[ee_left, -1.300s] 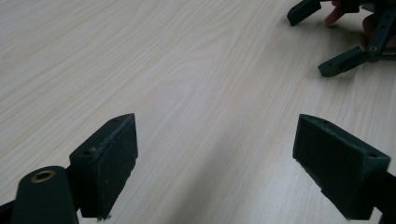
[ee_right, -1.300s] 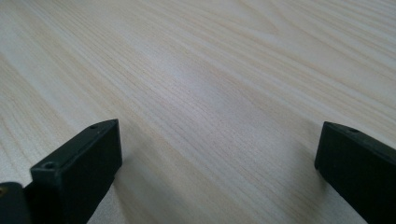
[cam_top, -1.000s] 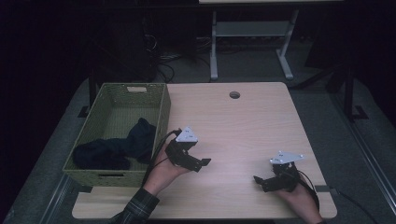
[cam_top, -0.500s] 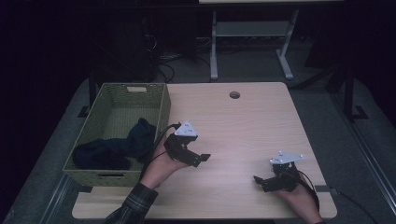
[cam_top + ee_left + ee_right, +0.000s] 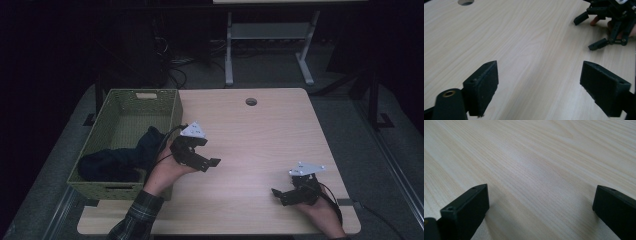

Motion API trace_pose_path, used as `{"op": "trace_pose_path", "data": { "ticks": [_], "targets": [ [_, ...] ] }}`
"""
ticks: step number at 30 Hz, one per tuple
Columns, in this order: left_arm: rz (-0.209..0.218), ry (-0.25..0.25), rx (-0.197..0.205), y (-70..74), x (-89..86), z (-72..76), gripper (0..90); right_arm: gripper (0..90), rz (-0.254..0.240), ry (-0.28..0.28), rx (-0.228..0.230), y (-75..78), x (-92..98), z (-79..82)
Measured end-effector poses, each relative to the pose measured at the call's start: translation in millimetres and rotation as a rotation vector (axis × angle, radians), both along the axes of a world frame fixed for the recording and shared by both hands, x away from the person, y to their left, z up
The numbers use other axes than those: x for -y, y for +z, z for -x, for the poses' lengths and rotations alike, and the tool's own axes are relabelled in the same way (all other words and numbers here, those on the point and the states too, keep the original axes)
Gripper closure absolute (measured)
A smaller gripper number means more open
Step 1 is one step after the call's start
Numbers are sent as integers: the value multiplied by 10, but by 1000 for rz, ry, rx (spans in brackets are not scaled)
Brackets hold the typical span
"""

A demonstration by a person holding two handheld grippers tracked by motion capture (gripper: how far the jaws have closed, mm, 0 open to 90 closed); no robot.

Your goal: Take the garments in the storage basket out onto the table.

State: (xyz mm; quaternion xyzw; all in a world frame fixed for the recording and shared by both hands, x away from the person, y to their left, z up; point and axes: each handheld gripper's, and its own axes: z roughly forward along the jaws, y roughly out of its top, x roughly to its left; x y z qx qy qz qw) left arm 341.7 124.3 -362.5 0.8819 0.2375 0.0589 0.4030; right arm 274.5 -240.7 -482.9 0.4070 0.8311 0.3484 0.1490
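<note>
The left gripper (image 5: 200,156) is just right of the green basket (image 5: 172,107), low over the bare wood of the desk (image 5: 260,135). Its jaws are wide apart and hold nothing. In the left gripper view you can see plain desk between them.

The right gripper (image 5: 285,195) is at the near right part of the desk, well apart from the left one. Its jaws are wide apart too, with nothing in them, and it sits low over the wood.

The dark cloth (image 5: 120,160) lies bunched up inside the basket, at its near end, and one bit rises up against the right wall, close to the left hand (image 5: 167,170).

I think the cloth is the thing to work on, and the picking-up step has not begun. The left gripper points away from the basket, out over the desk. Next, I think it should turn left, go over the basket wall and come down on the raised bit of cloth, then close on it. The wall is close, so the gripper must lift first or it could bump the rim.
</note>
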Motion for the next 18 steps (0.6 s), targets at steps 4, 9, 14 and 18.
{"op": "trace_pose_path", "data": {
  "ticks": [4, 9, 14, 18],
  "targets": [
    [-4, 5, 1, 64, -55, -27, 165, 4, 0, 1, 1, 0, 0, 0],
    [-23, 15, 6, 98, -88, -27, 164, 4, 1, 2, 5, -1, 1, -3],
    [-35, 21, 18, 131, -123, -26, 164, 4, 1, 2, 5, -1, 2, -3],
    [-39, 34, 23, 163, -167, -20, 164, 4, 1, 3, 6, -2, 2, -4]
  ]
}}
